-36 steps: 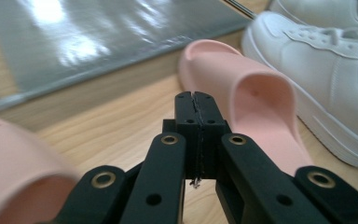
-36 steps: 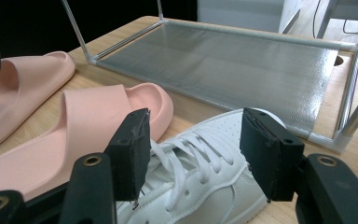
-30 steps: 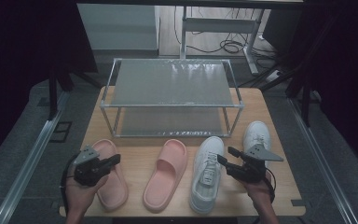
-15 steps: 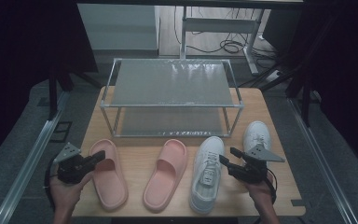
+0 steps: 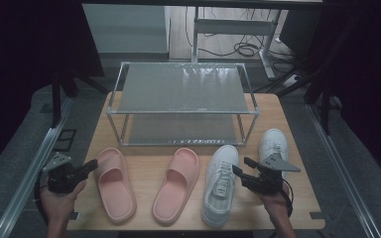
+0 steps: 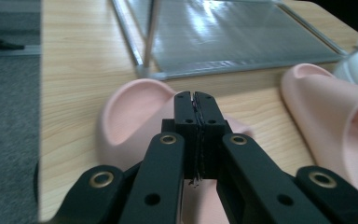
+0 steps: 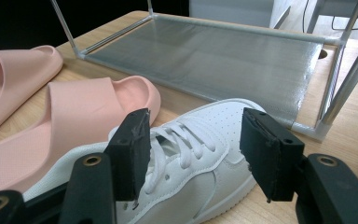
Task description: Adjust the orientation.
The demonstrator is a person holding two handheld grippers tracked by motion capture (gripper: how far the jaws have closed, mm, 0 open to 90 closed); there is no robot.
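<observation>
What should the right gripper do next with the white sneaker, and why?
Probably lower the right gripper a little and close on the sneaker. Its jaws stand open, one either side of the laced upper, not touching it, and the rack shelf beyond lies bare.

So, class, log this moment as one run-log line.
left gripper: shut, empty, beside pink slipper | right gripper: open, over white sneaker | shoe rack: empty

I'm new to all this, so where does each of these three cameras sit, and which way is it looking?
High view: above the table, looking forward and down; both forearms, left gripper, right gripper.
Left gripper view: along its shut jaws at the left pink slipper.
Right gripper view: between open jaws at the white sneaker.
All show the rack.
</observation>
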